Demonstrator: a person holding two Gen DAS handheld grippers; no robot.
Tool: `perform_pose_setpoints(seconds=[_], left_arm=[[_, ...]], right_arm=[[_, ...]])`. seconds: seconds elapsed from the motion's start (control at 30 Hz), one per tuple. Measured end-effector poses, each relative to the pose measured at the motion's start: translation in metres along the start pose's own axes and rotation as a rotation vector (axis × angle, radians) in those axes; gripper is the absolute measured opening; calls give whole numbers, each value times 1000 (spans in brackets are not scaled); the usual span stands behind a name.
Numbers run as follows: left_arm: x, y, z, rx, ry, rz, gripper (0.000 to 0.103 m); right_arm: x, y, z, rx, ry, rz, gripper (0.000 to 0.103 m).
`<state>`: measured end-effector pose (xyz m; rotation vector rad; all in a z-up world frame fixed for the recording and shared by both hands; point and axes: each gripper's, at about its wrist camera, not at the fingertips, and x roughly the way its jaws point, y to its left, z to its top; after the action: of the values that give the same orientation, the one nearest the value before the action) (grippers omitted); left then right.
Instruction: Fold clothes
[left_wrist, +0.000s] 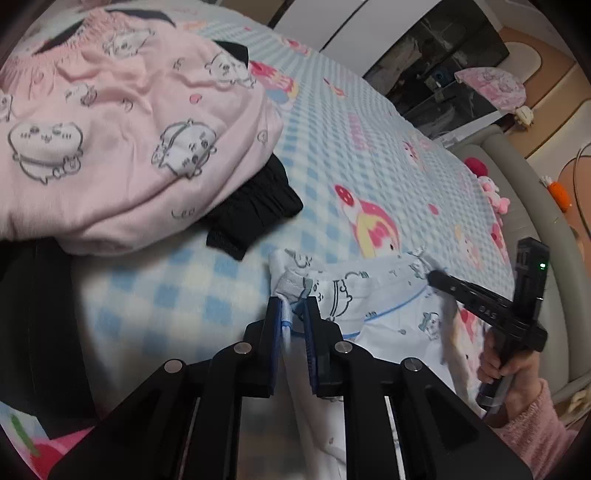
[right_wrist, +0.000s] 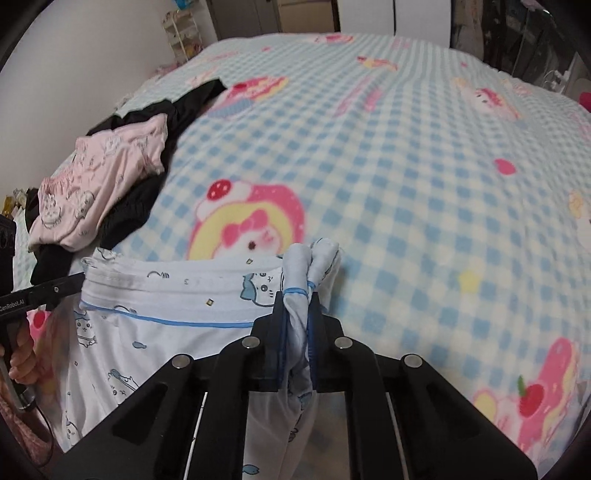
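— Grippers?
— My left gripper (left_wrist: 293, 306) and right gripper (right_wrist: 296, 314) each clench a corner of the white pajama pants (right_wrist: 155, 317), stretched between them.
— Where?
— Above the bed's (right_wrist: 406, 184) near edge.

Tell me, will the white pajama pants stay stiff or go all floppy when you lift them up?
Probably floppy: the white pajama pants sag between the left gripper and right gripper and hang limp below. They bunch into thin folds in the jaws, so they are likely light. The soft cloth looks unlikely to slip out.
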<state>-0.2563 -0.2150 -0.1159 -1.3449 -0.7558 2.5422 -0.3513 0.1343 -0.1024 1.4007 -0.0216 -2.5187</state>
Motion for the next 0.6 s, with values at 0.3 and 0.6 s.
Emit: perform_pose_setpoints(seconds=[0.3,0.6], left_arm=[[10,1,17,20,0,92,6],[6,7,7,0,16,118,52]], right_arm=[[5,-18,7,96,-55,19,8],[30,-28,2,142,-7,68,69]])
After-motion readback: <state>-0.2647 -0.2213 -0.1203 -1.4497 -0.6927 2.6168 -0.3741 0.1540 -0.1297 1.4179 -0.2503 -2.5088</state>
